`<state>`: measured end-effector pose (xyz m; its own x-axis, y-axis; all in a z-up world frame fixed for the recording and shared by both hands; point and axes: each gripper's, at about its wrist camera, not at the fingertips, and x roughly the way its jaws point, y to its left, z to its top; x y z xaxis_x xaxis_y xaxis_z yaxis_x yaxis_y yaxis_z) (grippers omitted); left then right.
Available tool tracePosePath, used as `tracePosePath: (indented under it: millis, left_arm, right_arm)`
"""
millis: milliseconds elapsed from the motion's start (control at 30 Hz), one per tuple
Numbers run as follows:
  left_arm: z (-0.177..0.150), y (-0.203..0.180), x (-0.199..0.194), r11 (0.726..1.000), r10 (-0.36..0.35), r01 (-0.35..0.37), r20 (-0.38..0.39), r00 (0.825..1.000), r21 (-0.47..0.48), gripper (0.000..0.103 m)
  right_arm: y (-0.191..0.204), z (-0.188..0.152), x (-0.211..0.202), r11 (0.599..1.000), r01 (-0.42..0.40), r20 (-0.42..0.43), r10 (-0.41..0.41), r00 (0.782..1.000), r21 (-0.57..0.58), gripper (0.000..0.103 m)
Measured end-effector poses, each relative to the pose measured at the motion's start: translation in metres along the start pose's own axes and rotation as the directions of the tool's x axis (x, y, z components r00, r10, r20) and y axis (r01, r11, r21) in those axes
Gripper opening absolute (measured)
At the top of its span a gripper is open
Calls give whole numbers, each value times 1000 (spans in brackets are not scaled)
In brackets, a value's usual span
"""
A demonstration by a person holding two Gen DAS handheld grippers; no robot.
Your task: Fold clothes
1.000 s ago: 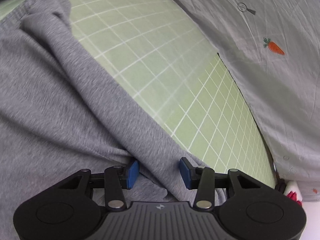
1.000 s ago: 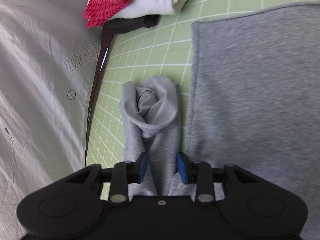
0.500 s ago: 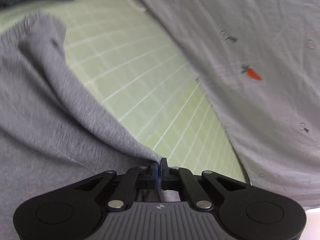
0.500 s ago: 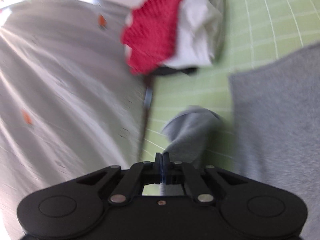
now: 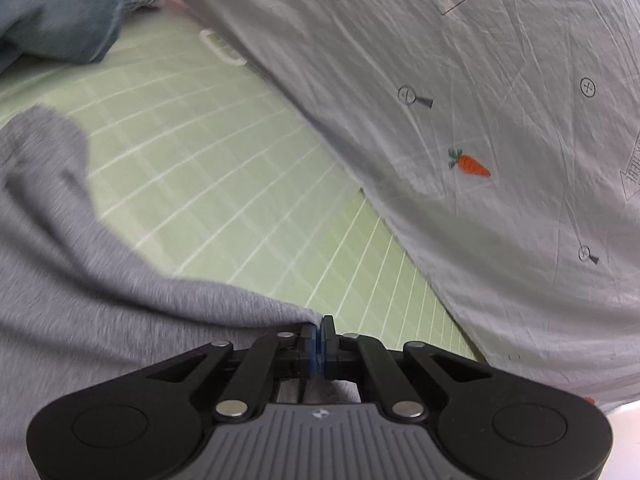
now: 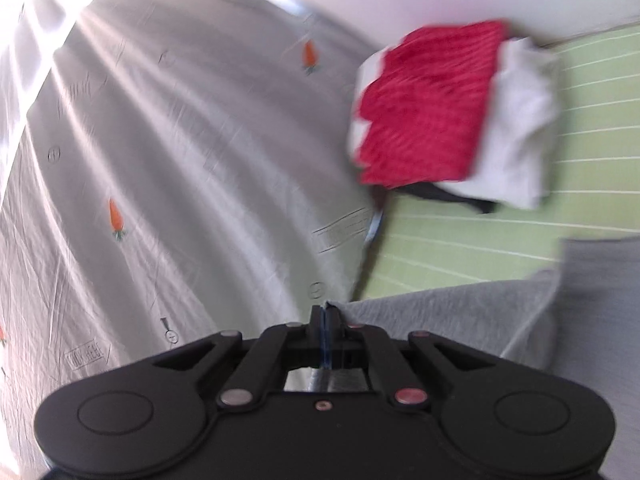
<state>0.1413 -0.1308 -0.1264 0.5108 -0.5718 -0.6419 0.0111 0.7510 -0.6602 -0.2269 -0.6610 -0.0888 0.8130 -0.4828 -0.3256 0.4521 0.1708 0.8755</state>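
Grippers, left [image 5: 319, 326] and right [image 6: 325, 316], each pinch the grey garment [image 5: 80, 280].

- The grey sheet [image 5: 460, 128] carries an arrow-shaped box at far right reading "...K HERE", its start cut off.
- A second arrow label at its right edge reads "HERE".
- Labels in the right wrist view are too blurred to read.
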Motion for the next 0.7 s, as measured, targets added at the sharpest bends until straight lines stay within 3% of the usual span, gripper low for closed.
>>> tracePosePath:
  millis: [67, 133, 167, 200, 233, 333, 433, 500, 600, 700]
  left_arm:
    - [9, 4, 17, 996, 72, -71, 16, 997, -50, 4]
    - [14, 5, 22, 988, 136, -133, 32, 990, -75, 7]
    - [12, 4, 18, 989, 136, -133, 44, 990, -62, 17]
    - [10, 4, 14, 990, 135, -133, 56, 989, -49, 23]
    - [8, 3, 10, 990, 136, -134, 64, 989, -35, 31]
    - [-9, 10, 8, 980, 194, -194, 9, 981, 48, 33]
    - [-30, 15, 13, 961, 257, -248, -62, 964, 124, 35]
    - [-41, 14, 16, 953, 273, -254, -103, 956, 168, 36]
    - [-51, 2, 19, 953, 257, -228, -133, 957, 200, 37]
    - [-53, -9, 24, 982, 159, -139, -163, 974, 131, 37]
  right_arm:
    - [8, -4, 47, 1000, -12, -49, 12, 999, -10, 4]
    - [18, -16, 81, 998, 51, -104, -55, 993, -44, 27]
    - [23, -22, 93, 994, 75, -134, -85, 987, -75, 46]
    - [27, -31, 98, 990, 85, -150, -101, 984, -113, 48]
    - [29, -40, 100, 984, 85, -168, -112, 979, -159, 48]
    - [15, -66, 98, 957, 140, -230, -200, 952, -256, 48]
    - [-20, -80, 90, 943, 237, -282, -299, 912, -232, 49]
    - [-38, -83, 79, 937, 280, -290, -332, 898, -208, 49]
    - [-56, -81, 66, 934, 313, -278, -352, 894, -175, 48]
    - [-65, -75, 62, 954, 284, -272, -299, 915, -96, 44]
